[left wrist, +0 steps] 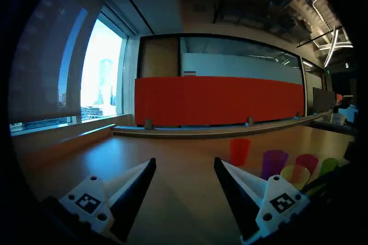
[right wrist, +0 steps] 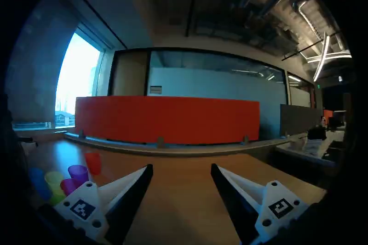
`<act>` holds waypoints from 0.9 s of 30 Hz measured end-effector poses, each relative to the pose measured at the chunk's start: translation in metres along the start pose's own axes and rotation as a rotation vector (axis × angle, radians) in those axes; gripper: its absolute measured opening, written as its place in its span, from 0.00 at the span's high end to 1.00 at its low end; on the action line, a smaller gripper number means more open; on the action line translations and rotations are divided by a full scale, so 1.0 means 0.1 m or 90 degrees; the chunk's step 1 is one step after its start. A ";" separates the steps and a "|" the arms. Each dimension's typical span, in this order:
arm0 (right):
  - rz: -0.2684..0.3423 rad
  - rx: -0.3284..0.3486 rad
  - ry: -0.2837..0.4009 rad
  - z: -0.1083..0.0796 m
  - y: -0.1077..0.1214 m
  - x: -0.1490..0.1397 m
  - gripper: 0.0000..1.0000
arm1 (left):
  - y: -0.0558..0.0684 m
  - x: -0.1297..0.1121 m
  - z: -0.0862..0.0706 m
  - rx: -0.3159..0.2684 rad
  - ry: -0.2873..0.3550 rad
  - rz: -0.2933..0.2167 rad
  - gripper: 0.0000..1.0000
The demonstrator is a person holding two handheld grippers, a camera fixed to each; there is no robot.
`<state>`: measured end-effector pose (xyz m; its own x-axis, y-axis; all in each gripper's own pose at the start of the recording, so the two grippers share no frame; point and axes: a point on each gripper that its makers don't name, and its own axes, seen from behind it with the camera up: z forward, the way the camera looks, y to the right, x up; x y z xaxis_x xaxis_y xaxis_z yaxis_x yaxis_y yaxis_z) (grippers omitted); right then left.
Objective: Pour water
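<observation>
Several coloured plastic cups stand together on the wooden table. In the left gripper view a red cup (left wrist: 239, 151), a purple cup (left wrist: 273, 163), a yellow cup (left wrist: 295, 176), a pink cup (left wrist: 307, 162) and a green cup (left wrist: 329, 166) sit to the right, just beyond the right finger. My left gripper (left wrist: 185, 164) is open with bare table between its fingers. In the right gripper view the red cup (right wrist: 93, 162), purple cup (right wrist: 78, 172) and yellow cup (right wrist: 53, 180) stand at the far left. My right gripper (right wrist: 181, 170) is open and holds nothing.
The wooden table (left wrist: 184, 153) runs back to a red divider panel (left wrist: 216, 100). A bright window (left wrist: 101, 79) is on the left. More desks with objects lie at the right (right wrist: 317, 139).
</observation>
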<state>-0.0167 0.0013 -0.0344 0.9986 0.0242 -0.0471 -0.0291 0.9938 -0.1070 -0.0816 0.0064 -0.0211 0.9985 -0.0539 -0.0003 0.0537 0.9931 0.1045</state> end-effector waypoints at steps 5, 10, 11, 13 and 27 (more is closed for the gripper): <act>0.017 0.017 0.005 0.06 -0.04 -0.13 0.03 | 0.00 0.00 0.00 0.000 0.000 0.000 0.07; 0.052 0.023 0.008 0.16 0.00 -0.18 0.03 | -0.01 0.00 -0.01 0.000 0.000 0.000 0.07; 0.059 0.024 0.008 0.18 0.01 -0.18 0.03 | -0.01 0.00 -0.01 0.000 0.000 0.000 0.07; 0.067 0.026 0.007 0.21 0.02 -0.20 0.03 | -0.01 0.00 -0.01 0.000 0.000 0.000 0.07; 0.057 0.026 -0.009 0.24 0.00 -0.39 0.02 | 0.00 -0.01 -0.01 0.000 0.000 0.000 0.07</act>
<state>-0.0543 0.0030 -0.0086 0.9927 0.1136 -0.0412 -0.1160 0.9913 -0.0619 -0.0823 0.0067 -0.0218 0.9985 -0.0539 -0.0003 0.0536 0.9930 0.1048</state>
